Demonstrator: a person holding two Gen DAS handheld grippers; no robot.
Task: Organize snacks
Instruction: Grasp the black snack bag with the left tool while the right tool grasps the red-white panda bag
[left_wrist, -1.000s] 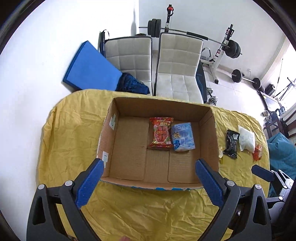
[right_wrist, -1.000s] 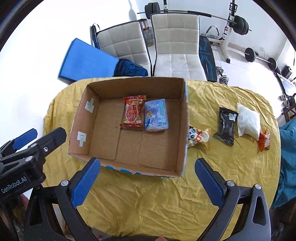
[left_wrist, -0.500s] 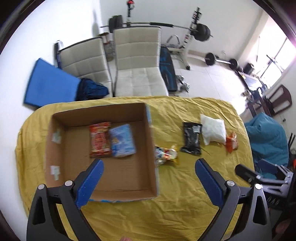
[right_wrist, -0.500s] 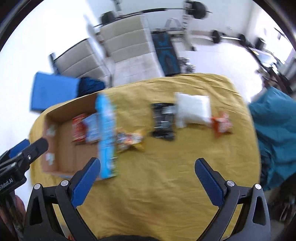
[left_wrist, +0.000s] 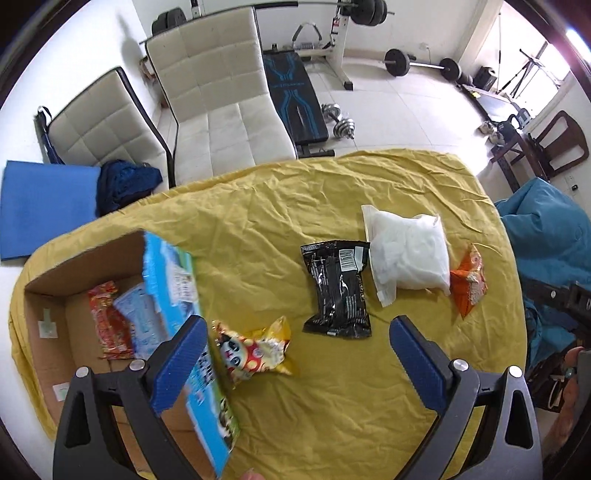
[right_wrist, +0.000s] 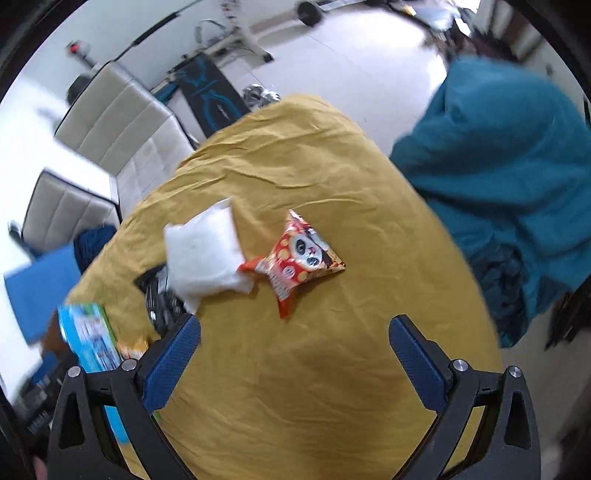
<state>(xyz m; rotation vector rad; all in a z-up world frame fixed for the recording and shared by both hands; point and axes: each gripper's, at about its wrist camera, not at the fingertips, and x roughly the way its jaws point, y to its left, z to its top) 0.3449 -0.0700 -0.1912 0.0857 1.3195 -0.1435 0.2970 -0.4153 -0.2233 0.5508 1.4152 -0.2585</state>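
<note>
A cardboard box (left_wrist: 55, 302) with a blue printed side (right_wrist: 88, 339) stands at the left of the yellow-clothed table (left_wrist: 295, 206). A red packet (left_wrist: 107, 321) and a pale blue packet (left_wrist: 142, 321) lie inside it. On the cloth lie a yellow panda packet (left_wrist: 255, 350), a black packet (left_wrist: 338, 288), a white bag (left_wrist: 410, 258) and an orange-red panda packet (right_wrist: 299, 262). My left gripper (left_wrist: 295, 365) hovers open above the yellow and black packets. My right gripper (right_wrist: 295, 365) hangs open just short of the orange-red packet (left_wrist: 469, 284).
Two pale padded chairs (left_wrist: 221, 92) stand behind the table, with a blue mat (left_wrist: 44, 206) and dark cloth beside them. A teal beanbag (right_wrist: 498, 155) sits close to the table's right edge. Weights and a bench fill the floor beyond.
Both grippers have swung right, away from the box and toward the loose packets. The right view now centres on the orange-red packet and white bag. Nothing has been picked up.
</note>
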